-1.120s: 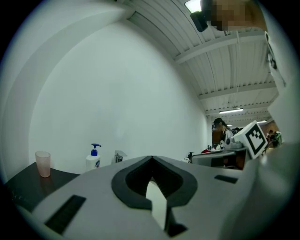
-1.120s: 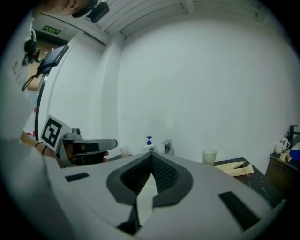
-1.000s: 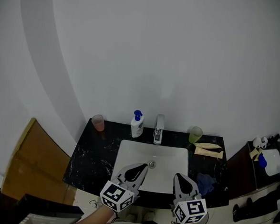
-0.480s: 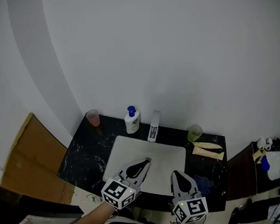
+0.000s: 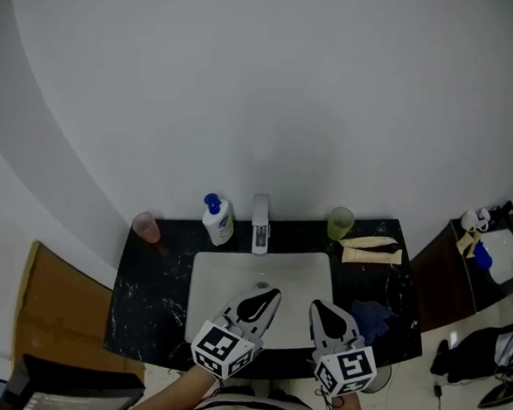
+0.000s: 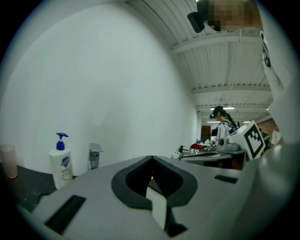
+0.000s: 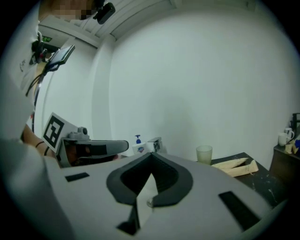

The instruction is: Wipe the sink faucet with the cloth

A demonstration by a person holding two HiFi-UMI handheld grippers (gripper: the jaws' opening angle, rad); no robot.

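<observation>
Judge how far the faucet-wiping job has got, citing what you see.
Done: nothing yet. The cloth lies on the counter right of the sink. In hand: nothing; left claw and right claw are shut, empty, near the sink's front edge. Left: grasp the cloth, wipe the faucet.

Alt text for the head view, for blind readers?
The left gripper and right gripper, shut and empty, hover above the near edge of a white sink. The faucet stands at its far edge; a blue cloth lies on the black counter at right.
</observation>
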